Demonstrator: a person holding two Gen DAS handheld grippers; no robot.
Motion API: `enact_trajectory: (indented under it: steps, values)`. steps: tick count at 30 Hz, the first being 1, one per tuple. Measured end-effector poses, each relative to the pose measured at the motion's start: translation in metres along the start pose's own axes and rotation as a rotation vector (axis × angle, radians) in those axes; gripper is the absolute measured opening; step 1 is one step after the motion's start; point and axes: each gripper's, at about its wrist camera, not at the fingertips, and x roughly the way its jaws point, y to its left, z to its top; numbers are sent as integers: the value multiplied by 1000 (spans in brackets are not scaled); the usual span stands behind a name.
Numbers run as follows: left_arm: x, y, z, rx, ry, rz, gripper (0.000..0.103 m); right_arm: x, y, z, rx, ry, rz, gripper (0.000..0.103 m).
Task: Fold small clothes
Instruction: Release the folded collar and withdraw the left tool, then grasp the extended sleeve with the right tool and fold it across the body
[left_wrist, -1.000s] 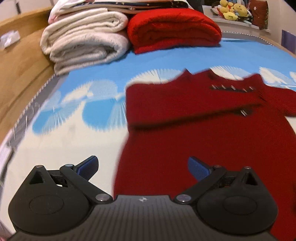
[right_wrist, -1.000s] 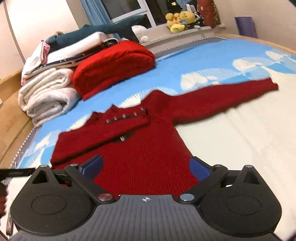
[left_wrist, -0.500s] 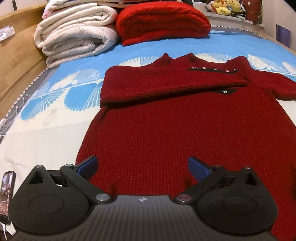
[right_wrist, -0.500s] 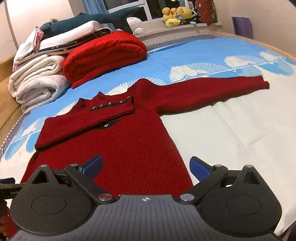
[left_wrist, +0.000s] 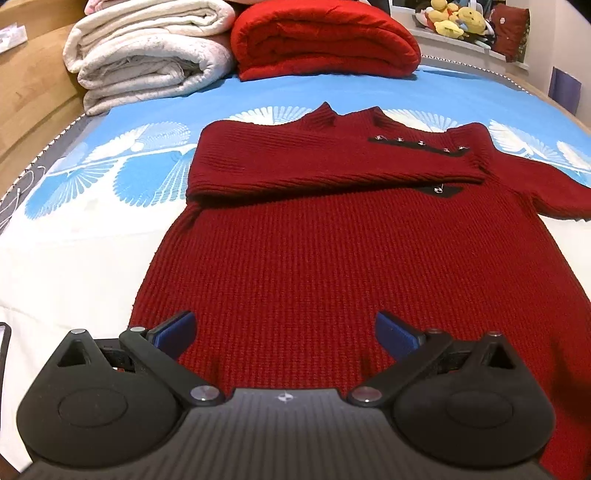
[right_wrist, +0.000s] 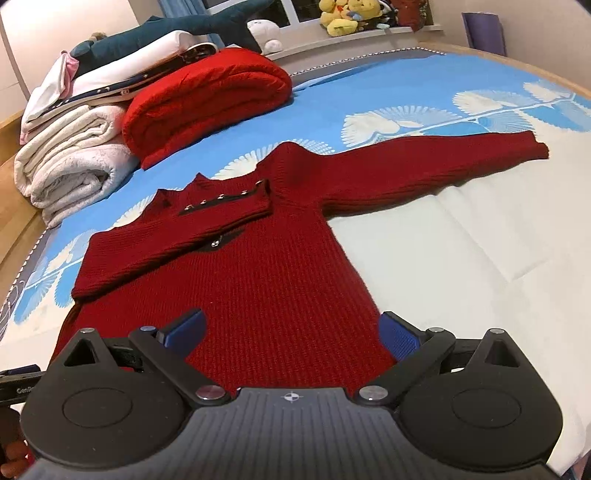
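Observation:
A dark red knit sweater (left_wrist: 332, 266) lies flat on the bed, neck away from me. Its left sleeve (left_wrist: 314, 166) is folded across the chest, just below the collar's row of small buttons. In the right wrist view the same sweater (right_wrist: 258, 288) shows its right sleeve (right_wrist: 436, 170) stretched straight out to the right. My left gripper (left_wrist: 286, 330) hovers open over the sweater's lower left part, nothing between its blue pads. My right gripper (right_wrist: 291, 332) stands open over the lower right part of the hem, empty too.
Folded white blankets (left_wrist: 147, 55) and a folded bright red blanket (left_wrist: 325, 40) are stacked at the head of the bed (left_wrist: 74, 258). A wooden frame (left_wrist: 33, 96) runs along the left. Plush toys (right_wrist: 343, 14) sit on the windowsill. A phone's edge (left_wrist: 3, 354) shows at lower left.
Both grippers have drawn back toward the sweater's hem and centred over its body. The sweater itself lies as before, and both pairs of jaws have stayed open.

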Motion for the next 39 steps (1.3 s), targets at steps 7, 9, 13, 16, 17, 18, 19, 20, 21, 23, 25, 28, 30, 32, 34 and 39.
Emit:
enact_trajectory:
  steps: [7, 9, 13, 16, 17, 18, 19, 20, 21, 23, 25, 28, 30, 32, 34, 39]
  values:
    - [-2, 0, -2, -7, 11, -35, 103, 2, -5, -1, 35, 12, -7, 99]
    - [-1, 1, -1, -14, 27, -53, 103, 2, -6, -1, 35, 13, -9, 99]
    - [3, 0, -1, -30, 72, -102, 103, 0, -8, 0, 41, 3, -5, 99]
    - [6, -3, 0, -25, 84, -106, 103, -1, -12, 1, 53, -8, -22, 99]
    - [6, -4, 0, -22, 84, -104, 103, -2, -15, 2, 62, -11, -26, 99]
    - [6, -5, 1, -21, 84, -103, 103, -3, -18, 3, 77, -14, -28, 99]
    - [6, -5, 1, -21, 84, -102, 103, -4, -21, 4, 91, -17, -27, 99]
    - [7, -6, 2, -24, 84, -104, 103, -4, -24, 5, 108, -20, -28, 99]
    - [7, -6, 4, -28, 84, -105, 103, -4, -28, 7, 124, -23, -30, 99]
    - [7, -7, 6, -32, 83, -100, 103, -4, -34, 10, 150, -28, -35, 99]
    - [9, -8, 8, -25, 85, -88, 103, -2, -38, 15, 165, -36, -44, 99]
    - [13, -11, 11, -19, 106, -96, 103, 2, -43, 23, 169, -44, -68, 99]
    - [16, -12, 12, -14, 121, -103, 103, 7, -48, 29, 182, -42, -82, 99]
    - [20, -13, 14, -12, 141, -108, 103, 11, -55, 34, 206, -38, -92, 99]
    - [24, -13, 15, -24, 165, -125, 103, 17, -63, 40, 232, -36, -106, 99]
    - [31, -15, 18, -33, 196, -145, 103, 39, -90, 68, 262, -83, -194, 99]
